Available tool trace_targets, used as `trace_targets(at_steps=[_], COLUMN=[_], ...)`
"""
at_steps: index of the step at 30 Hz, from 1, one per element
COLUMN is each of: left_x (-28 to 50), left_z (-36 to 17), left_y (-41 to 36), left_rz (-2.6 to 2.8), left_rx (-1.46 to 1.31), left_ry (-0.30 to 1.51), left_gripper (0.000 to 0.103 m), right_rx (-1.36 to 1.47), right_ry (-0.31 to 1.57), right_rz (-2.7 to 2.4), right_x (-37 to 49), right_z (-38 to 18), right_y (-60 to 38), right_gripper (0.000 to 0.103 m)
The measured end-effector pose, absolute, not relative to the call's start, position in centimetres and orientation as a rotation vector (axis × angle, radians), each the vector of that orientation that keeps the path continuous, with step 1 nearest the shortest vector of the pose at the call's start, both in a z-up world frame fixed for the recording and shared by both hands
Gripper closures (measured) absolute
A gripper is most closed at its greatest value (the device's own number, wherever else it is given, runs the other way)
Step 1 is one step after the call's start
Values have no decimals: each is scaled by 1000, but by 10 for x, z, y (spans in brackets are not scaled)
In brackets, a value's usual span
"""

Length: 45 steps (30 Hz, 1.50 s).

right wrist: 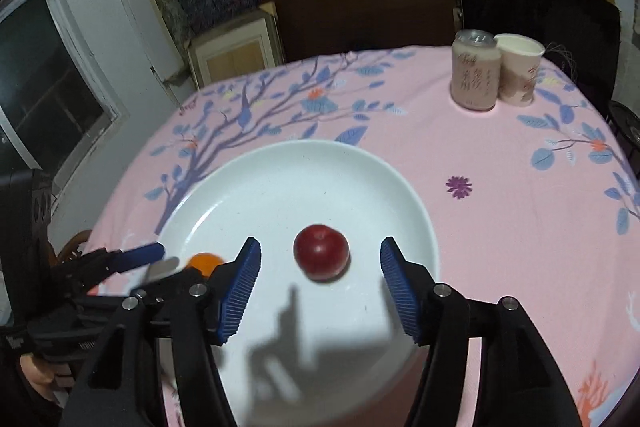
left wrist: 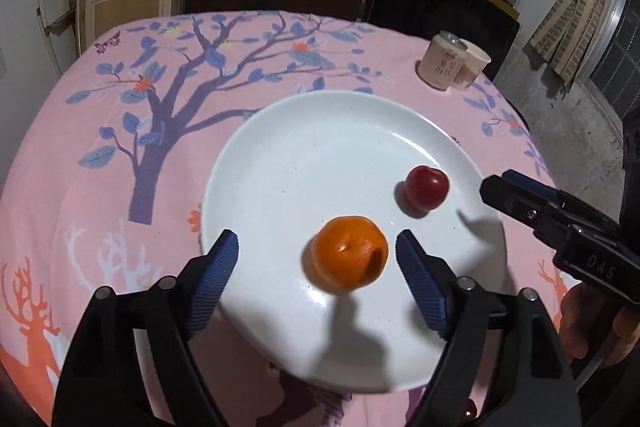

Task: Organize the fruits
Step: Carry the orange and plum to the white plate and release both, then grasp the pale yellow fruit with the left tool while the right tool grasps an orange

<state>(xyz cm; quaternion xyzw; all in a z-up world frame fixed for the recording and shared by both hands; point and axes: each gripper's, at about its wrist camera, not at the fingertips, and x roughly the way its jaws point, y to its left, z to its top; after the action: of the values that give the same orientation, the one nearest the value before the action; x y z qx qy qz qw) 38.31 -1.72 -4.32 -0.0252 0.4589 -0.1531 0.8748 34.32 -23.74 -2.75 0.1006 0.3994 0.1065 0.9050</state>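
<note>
Left wrist view: the left gripper point(left wrist: 317, 259) is hanging over the near part of the white plate point(left wrist: 312, 131), jaws standing wide, blue pads point(left wrist: 218, 279) clear of the orange point(left wrist: 346, 253) on both sides. The orange is sitting between them, gripped by nothing, looking slightly blurred (possibly rolling or just set down, cannot tell). The red plum point(left wrist: 426, 193) is lying further back on the plate toward its right side, apart from the orange. The right gripper point(left wrist: 516, 195) is coming in from the right edge, a hand point(left wrist: 592, 327) partly showing under it. A can and a paper cup point(left wrist: 454, 65) are standing touching at the far corner of the pink tablecloth point(left wrist: 120, 155), well apart from the plate, so out of the way.

Right wrist view: the right gripper point(right wrist: 320, 279) is framing the plum point(right wrist: 321, 251), jaws open about halfway, pads not touching it, holding nothing. The plum is resting on the plate point(right wrist: 304, 179). The orange point(right wrist: 206, 262) is peeking out at left, mostly hidden behind the gripper's left finger, with the left gripper point(right wrist: 148, 255) beside it.

Judgement: both fruits are gathered on the plate, which seems to be the collecting spot; each tool is lined up on its own fruit, so this reads as a release.
</note>
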Motion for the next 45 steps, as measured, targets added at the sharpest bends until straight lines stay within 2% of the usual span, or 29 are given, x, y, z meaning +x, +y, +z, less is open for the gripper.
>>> trace_targets(at_steps=[6, 7, 10, 15, 20, 21, 23, 25, 28, 39, 42, 45], left_x=[284, 262, 189, 99, 61, 58, 60, 62, 67, 80, 74, 71], left_z=[-15, -13, -14, -35, -73, -78, -86, -92, -99, -104, -102, -93], left_y=[5, 8, 21, 48, 69, 72, 75, 78, 75, 70, 70, 79], left_rz=[-383, -394, -413, -386, -312, -288, -271, -280, -253, -254, -250, -268], left_rx=[-44, -26, 54, 117, 115, 130, 125, 106, 138, 124, 118, 48], left_ry=[925, 914, 853, 838, 881, 882, 902, 922, 924, 887, 855, 846], left_gripper=[19, 13, 10, 10, 10, 11, 23, 41, 53, 53, 62, 62], right_rx=[153, 139, 113, 132, 149, 143, 120, 97, 76, 115, 112, 98], right_ry=[794, 787, 760, 701, 700, 699, 691, 677, 658, 704, 725, 733], right_rz=[222, 216, 196, 175, 191, 196, 204, 207, 196, 155, 155, 160], right_x=[233, 214, 150, 77, 45, 41, 35, 26, 16, 16, 18, 19], right_z=[-15, -16, -26, -43, -51, -50, -48, -45, -43, -55, -60, -62], right_y=[-246, -247, -249, -252, -246, -243, -236, -230, -228, -243, -242, -240], right_gripper=[30, 29, 28, 28, 28, 28, 28, 28, 28, 28, 28, 28])
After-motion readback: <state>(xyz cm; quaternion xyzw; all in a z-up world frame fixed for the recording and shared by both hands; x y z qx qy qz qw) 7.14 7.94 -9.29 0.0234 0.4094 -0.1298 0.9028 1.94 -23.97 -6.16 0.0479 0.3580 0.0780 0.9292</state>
